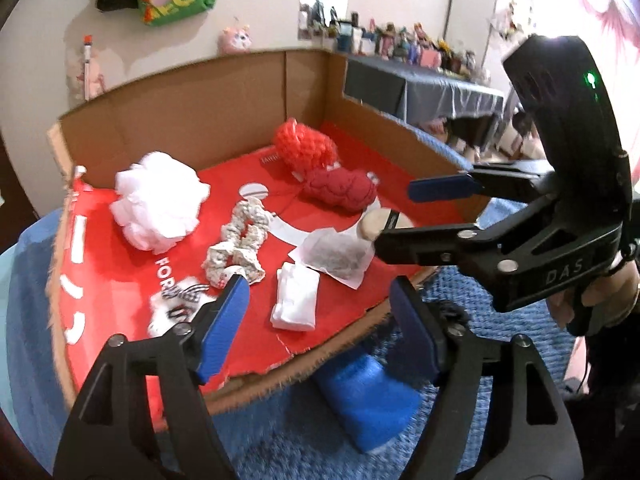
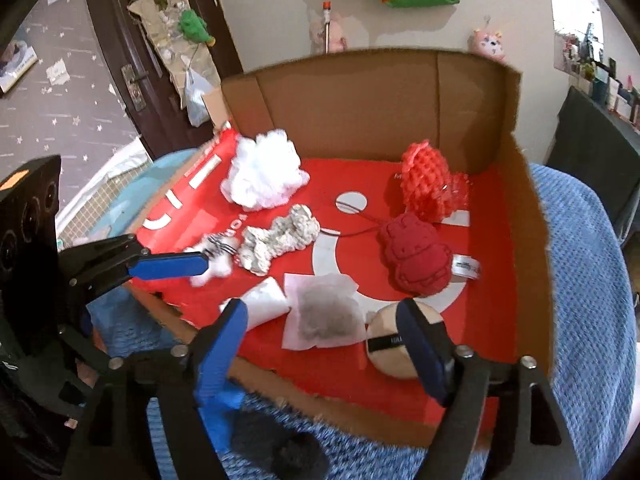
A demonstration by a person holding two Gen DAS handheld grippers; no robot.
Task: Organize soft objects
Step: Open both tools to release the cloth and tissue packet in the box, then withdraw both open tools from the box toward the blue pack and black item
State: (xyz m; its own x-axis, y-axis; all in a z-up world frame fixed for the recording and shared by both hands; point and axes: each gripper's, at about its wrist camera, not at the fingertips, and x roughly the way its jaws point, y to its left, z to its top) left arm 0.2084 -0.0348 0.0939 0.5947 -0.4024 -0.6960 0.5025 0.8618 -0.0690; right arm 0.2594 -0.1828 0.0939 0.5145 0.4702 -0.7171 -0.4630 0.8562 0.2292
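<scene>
**Asker:** Which soft thing are you going for, and where is it lying?

**Me:** I'm judging it to be the round beige puff (image 2: 394, 342), the one with a dark band across it. It's lying on the red floor of the cardboard tray (image 2: 500, 288), near the front edge at the right-hand corner. In my right wrist view it's sitting at about five o'clock from the tray's middle, just beside the gauzy sachet (image 2: 324, 312), which lies to its nine o'clock.

**Asker:** How is it lying relative to your claws?

**Me:** My right claw (image 2: 328, 354) is hanging released, jaws spread wide, gripping nothing. The puff is sitting toward the right-hand finger, which is crossing in front of it; whether they're touching, I can't tell. Being round, it has no long axis; only the band is running roughly nine to three.

**Asker:** And the left?

**Me:** My left claw (image 1: 320, 328) is also released and empty, hovering over the near edge by the folded white cloth (image 1: 296, 300), with the puff (image 1: 378, 224) off at about one o'clock. So the right is nearer. I'd guess it needs shifting toward three o'clock to centre the puff.
</scene>
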